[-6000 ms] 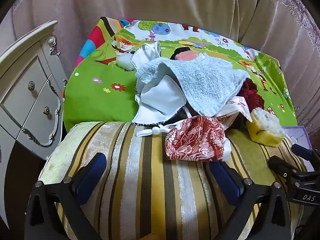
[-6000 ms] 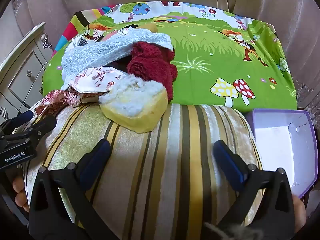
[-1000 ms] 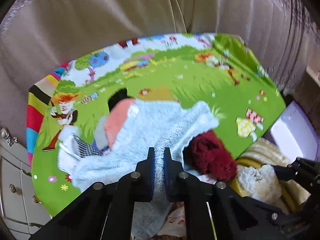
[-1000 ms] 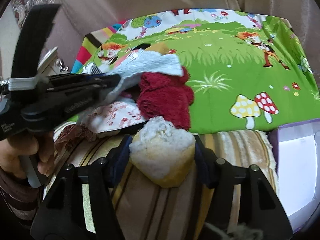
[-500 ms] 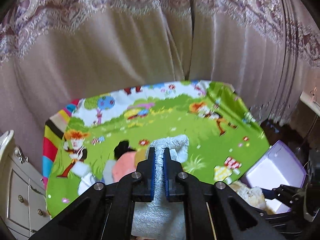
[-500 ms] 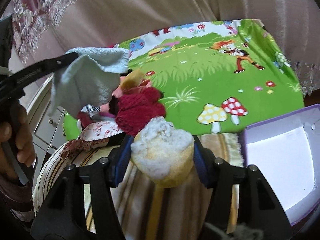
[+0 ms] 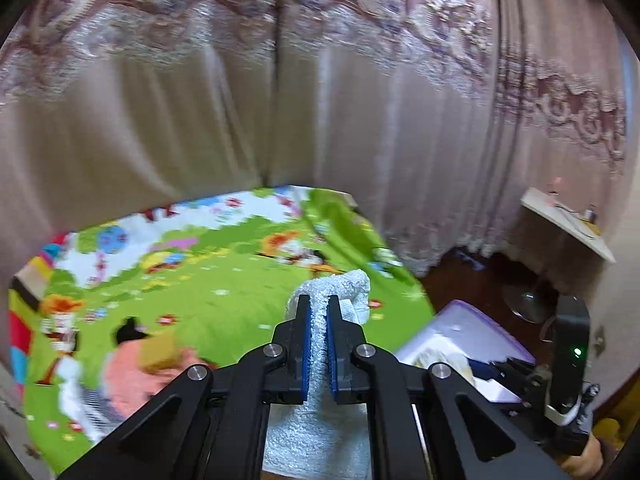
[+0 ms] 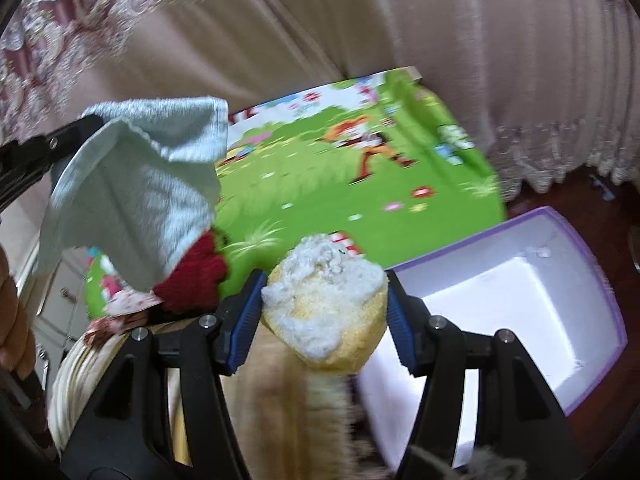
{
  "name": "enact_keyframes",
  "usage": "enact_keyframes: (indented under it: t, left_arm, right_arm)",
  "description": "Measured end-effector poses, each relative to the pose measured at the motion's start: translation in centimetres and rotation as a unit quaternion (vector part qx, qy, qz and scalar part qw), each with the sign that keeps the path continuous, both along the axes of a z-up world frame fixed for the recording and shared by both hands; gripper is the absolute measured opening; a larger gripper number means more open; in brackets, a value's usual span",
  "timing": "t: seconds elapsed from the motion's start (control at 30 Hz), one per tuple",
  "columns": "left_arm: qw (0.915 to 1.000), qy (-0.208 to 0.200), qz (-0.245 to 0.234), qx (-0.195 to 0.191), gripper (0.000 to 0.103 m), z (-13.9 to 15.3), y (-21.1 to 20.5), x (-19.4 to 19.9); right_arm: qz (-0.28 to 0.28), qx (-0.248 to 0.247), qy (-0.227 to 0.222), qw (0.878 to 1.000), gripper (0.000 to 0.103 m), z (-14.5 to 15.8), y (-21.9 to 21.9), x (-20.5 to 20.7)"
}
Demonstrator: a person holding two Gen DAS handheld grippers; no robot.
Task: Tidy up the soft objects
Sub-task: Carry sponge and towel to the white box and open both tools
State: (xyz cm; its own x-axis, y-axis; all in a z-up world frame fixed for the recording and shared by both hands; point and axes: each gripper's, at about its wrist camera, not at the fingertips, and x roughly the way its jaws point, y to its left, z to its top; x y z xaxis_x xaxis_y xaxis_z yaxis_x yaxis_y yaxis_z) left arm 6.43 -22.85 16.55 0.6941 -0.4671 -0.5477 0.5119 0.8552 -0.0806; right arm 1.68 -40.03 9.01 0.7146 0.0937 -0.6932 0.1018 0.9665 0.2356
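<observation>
Towel (image 7: 320, 412) and sponge (image 8: 326, 304) are both up in the air, because we hold one in each hand. Our left gripper (image 7: 319, 350) has its blue fingers (image 7: 305, 354) pressed close on the pale blue towel. A bit of towel sticks up past the tips, and the rest hangs down under them. From the right wrist view, the same towel (image 8: 132, 196) droops like a little flag on the left side.

Our right gripper (image 8: 322, 318) has its fingers (image 8: 244, 320) set wide, and they squeeze the sponge from both sides. The sponge is yellow with a fuzzy white top. It sits just left of the purple box (image 8: 592, 312), near the box's front corner. The box is open and white inside. In the left wrist view the box (image 7: 472, 312) is low on the right, and the right gripper (image 7: 516, 372) sits over it.

Below us lies a green play mat (image 7: 224, 280) with cartoon pictures. A red cloth (image 8: 194, 276) rests at its near edge, under the hanging towel. A flowery cloth (image 8: 128, 302) lies just beside the red one. A pink thing (image 7: 128, 376) lies on the mat too, but it is blurry. A striped cushion (image 8: 80, 364) pokes out at the bottom left. Big curtains (image 7: 200, 120) hang behind it all.
</observation>
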Motion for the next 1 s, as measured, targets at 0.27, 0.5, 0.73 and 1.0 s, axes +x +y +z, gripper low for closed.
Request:
enact_keyframes:
  t: [0.27,0.5,0.73,1.0]
  left_arm:
    - [0.9956,0.046,-0.078,-0.023,0.007,-2.0,-7.2,-0.7]
    - [0.9861,0.114,-0.116,-0.035,0.014,-4.7,-11.9,0.2]
    - [0.988,0.111,-0.102,-0.032,0.06,-5.2,-11.7,0.1]
    - [0.992,0.106,-0.044,-0.052,0.06,-5.7,-8.2,0.8]
  right_arm:
    - [-0.077,-0.039,-0.006,0.996,0.066,0.9,-5.5,-1.6]
    - [-0.125,-0.044,0.002,0.991,0.08,0.9,-8.9,-2.5]
    - [-0.137,-0.047,0.006,0.989,0.086,0.5,-10.2,-3.0]
    - [-0.122,-0.055,-0.014,0.991,0.086,1.0,-8.9,-2.9]
